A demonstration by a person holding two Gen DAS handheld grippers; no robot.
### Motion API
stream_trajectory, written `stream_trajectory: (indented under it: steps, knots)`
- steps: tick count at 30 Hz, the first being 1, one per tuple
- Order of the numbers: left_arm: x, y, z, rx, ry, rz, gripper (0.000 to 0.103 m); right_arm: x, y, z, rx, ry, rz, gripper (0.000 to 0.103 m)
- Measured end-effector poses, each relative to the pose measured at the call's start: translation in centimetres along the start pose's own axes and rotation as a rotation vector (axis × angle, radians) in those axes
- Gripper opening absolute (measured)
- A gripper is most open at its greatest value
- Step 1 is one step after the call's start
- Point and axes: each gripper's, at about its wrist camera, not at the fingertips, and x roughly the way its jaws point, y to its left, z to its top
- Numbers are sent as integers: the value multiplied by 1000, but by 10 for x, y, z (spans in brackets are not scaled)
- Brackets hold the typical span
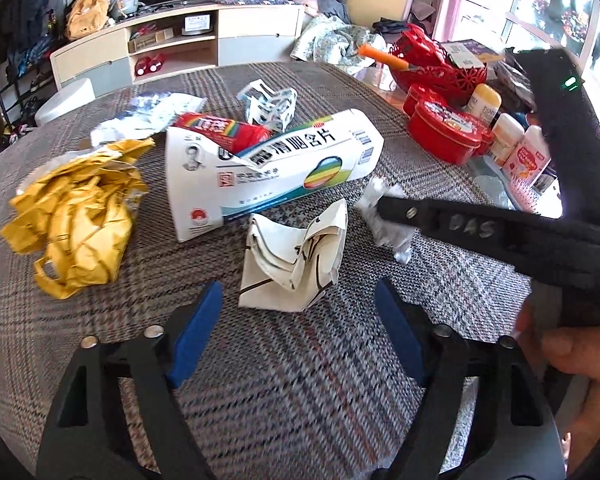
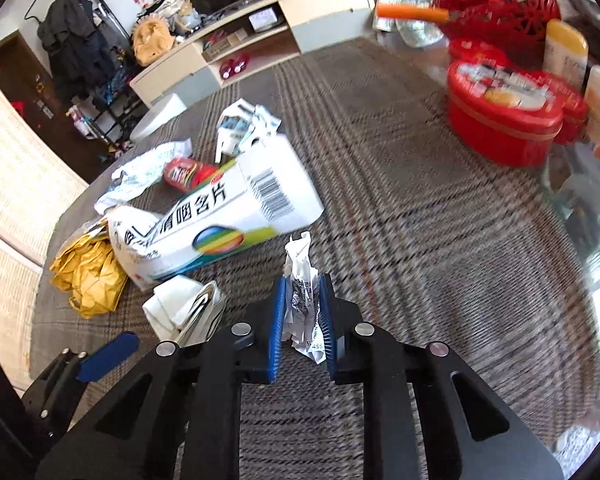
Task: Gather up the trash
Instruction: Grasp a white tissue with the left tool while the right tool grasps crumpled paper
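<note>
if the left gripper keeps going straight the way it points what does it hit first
Most likely the folded white paper bag, which lies just ahead between the open fingers of the left gripper; the big white medicine box sits behind it.

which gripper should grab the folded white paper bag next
Left. The left gripper is open, with the folded white paper bag just ahead between its jaws. The right gripper is shut on a crumpled receipt.

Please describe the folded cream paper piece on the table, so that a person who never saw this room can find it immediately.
Start at the big white medicine box lying on the checked tablecloth. Directly in front of it, between the open left tongs, sits the folded cream paper. Unlike the crumpled yellow wrapper beside it, it is pale, creased flat, and marked with thin dark lines.
</note>
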Motion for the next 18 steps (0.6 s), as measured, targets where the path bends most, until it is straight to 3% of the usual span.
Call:
stream_trajectory:
  steps: [4, 6, 7, 8, 10, 18]
  knots:
    - [12, 0, 2, -6, 8, -32, 48, -7, -9, 2, -7, -18, -18, 18]
    - [14, 1, 3, -7, -6, -22, 27, -5, -12, 1, -7, -12, -19, 18]
    - [14, 2, 4, -12, -8, -29, 26, -4, -13, 0, -5, -8, -16, 18]
    - [13, 4, 5, -22, -9, -44, 18, -4, -14, 0, -2, -9, -14, 18]
    - [10, 4, 6, -13, -9, -36, 13, -6, -14, -1, -2, -10, -14, 18]
    - [-23, -1, -7, 20, -24, 23, 12, -25, 3, -20, -48, -8, -26, 18]
